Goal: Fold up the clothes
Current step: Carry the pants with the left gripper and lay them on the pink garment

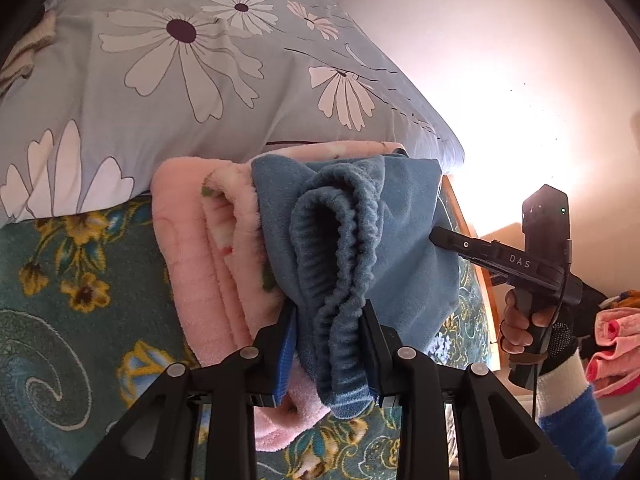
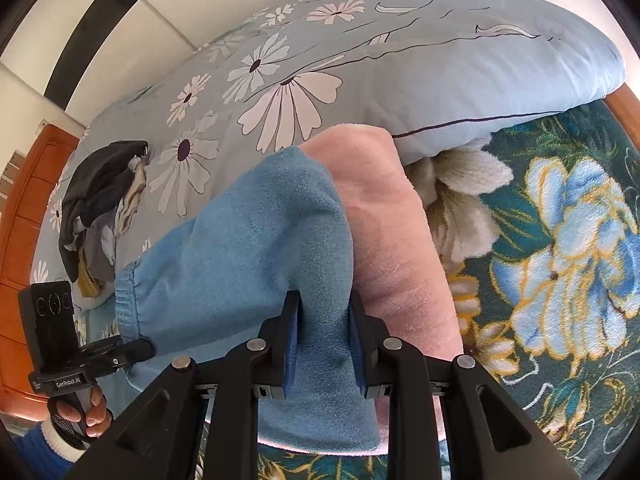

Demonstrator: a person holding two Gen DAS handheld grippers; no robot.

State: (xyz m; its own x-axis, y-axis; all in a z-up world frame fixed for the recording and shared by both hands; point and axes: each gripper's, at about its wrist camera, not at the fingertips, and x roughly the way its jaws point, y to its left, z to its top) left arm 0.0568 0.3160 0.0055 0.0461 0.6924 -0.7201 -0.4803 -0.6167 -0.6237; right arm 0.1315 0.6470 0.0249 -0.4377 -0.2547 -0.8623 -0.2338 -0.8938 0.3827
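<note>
A folded blue fleece garment [image 1: 404, 240] with a ribbed elastic waistband [image 1: 340, 264] lies over a folded pink fleece garment [image 1: 208, 264] on the bed. My left gripper [image 1: 330, 344] is shut on the blue garment's waistband end. My right gripper [image 2: 324, 344] is shut on the opposite end of the blue garment [image 2: 240, 256], with the pink garment [image 2: 392, 232] beside it. The right gripper also shows in the left wrist view [image 1: 440, 238], pressed into the blue cloth. The left gripper shows in the right wrist view [image 2: 136, 350] at the waistband.
A teal floral blanket [image 1: 72, 320] covers the bed. A light blue daisy-print quilt [image 1: 192, 60] is heaped behind the garments. Dark clothes [image 2: 100, 208] lie on the quilt. Pink folded cloth [image 1: 616, 344] sits at the right. A wooden bed frame [image 2: 36, 208] stands at the left.
</note>
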